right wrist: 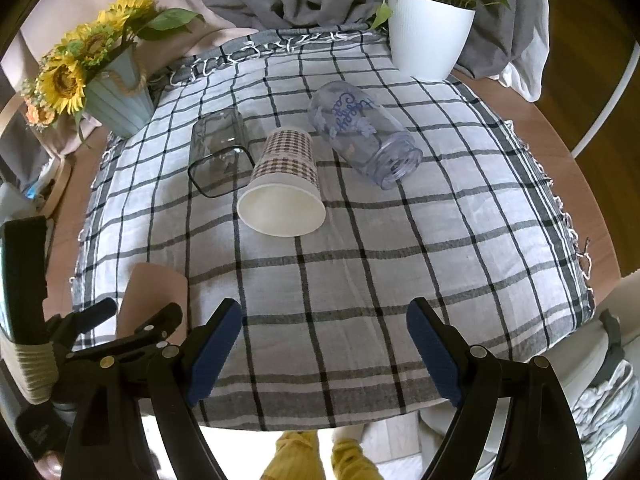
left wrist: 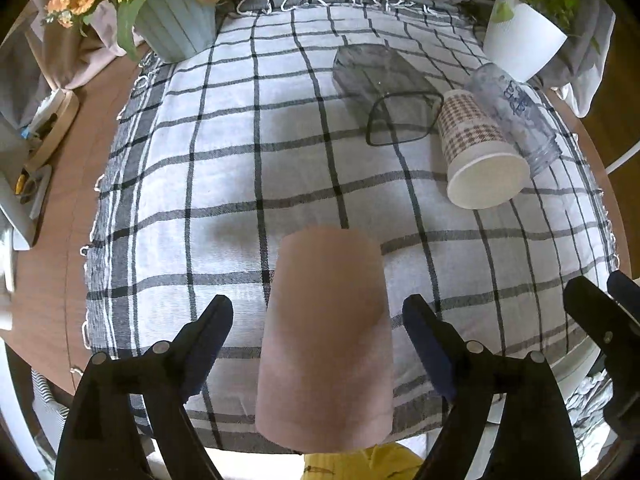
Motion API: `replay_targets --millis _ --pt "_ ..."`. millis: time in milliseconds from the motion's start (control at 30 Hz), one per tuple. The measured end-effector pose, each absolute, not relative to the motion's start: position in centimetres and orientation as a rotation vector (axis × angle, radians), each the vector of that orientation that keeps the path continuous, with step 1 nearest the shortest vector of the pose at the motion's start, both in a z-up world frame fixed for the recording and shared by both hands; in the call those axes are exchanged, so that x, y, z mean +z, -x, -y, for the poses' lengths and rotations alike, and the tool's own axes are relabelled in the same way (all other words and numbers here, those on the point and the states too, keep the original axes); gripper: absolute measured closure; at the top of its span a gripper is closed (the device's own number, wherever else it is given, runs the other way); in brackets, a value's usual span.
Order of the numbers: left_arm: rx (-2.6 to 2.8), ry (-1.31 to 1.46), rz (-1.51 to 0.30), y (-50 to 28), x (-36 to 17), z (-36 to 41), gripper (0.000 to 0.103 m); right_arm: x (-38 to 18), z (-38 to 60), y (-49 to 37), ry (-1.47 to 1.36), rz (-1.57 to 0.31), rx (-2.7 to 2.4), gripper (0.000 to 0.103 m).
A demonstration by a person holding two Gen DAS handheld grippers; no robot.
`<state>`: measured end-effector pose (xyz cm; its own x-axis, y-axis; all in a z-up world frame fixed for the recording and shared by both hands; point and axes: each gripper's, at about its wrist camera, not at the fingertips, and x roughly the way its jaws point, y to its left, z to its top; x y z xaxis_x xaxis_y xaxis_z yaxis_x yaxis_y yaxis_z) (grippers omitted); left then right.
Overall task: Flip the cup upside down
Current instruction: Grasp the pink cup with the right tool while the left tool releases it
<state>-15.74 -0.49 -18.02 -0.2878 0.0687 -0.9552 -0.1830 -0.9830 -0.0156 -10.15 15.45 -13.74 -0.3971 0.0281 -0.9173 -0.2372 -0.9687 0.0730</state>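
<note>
A pink cup (left wrist: 326, 340) stands upside down on the checked cloth (left wrist: 224, 184), between the open fingers of my left gripper (left wrist: 318, 334), which do not touch it. It also shows in the right wrist view (right wrist: 154, 300) at the left, behind the left gripper (right wrist: 132, 320). My right gripper (right wrist: 324, 340) is open and empty above the cloth's near edge (right wrist: 320, 300). A houndstooth paper cup (right wrist: 282, 188), a dark glass (right wrist: 218, 148) and a clear printed tumbler (right wrist: 360, 132) lie on their sides further back.
A sunflower pot (right wrist: 116, 92) stands at the back left and a white plant pot (right wrist: 428, 36) at the back right. The round wooden table's edge (right wrist: 592, 200) curves around the cloth. Clutter lies at the left (left wrist: 36, 148).
</note>
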Motion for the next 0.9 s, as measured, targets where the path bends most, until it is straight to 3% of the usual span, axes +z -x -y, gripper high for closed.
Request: replay_targets --millis 567,900 --pt "2.645 1.703 -0.109 14.0 -12.7 6.7 0.009 -11.0 -11.4 10.8 1.608 -0.281 2.597 0.019" --pt "2.702 1.727 -0.065 14.1 -13.0 12.0 0.009 -13.1 -6.5 13.9 1.8 -0.312 2.638 0.019"
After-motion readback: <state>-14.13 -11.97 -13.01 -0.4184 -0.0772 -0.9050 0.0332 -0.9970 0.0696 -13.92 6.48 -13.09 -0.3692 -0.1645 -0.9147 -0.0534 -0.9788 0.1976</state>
